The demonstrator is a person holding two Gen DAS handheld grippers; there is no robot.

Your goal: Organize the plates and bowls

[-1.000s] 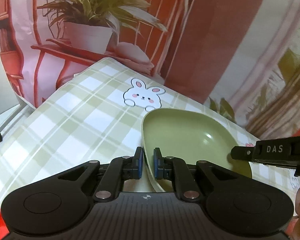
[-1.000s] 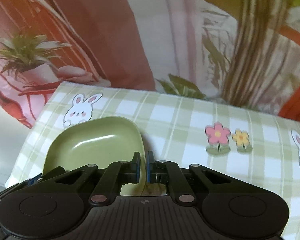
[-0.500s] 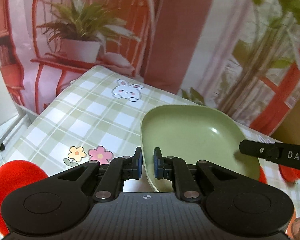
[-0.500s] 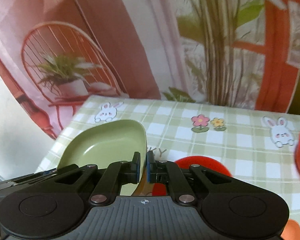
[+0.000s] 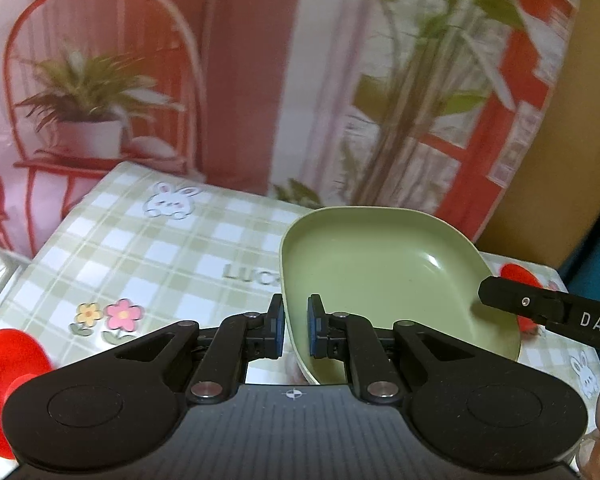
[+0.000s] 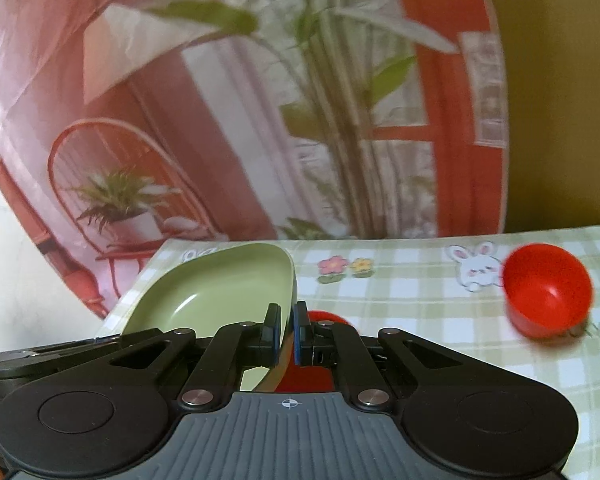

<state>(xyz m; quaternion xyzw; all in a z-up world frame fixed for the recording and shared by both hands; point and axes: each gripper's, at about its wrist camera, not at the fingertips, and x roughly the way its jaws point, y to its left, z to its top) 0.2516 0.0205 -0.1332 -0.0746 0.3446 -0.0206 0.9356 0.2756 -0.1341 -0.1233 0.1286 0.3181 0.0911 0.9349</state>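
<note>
Pale green, squarish, glossy plastic plate [image 5: 396, 280] is clear of the green-and-white checked tablecloth [image 5: 148, 256], carried between both tools: left gripper [image 5: 296, 326] clamped on its near-left rim, right gripper [image 6: 286, 330] clamped on its opposite rim. Versus a second ago, plate and grippers have shifted across the cloth toward its right end, likely for stacking. Only the right view shows the red plastic bowl [image 6: 546, 290] near the far right edge; only the left shows a red dish [image 5: 8, 364] at the near left.

Each camera sits just behind its own claw, looking forward and slanting down across the checked bench [image 5: 148, 248] toward the printed backdrop [image 6: 228, 128]. Both views are close in and share the green dish [image 5: 388, 276], seen from opposite rims.
</note>
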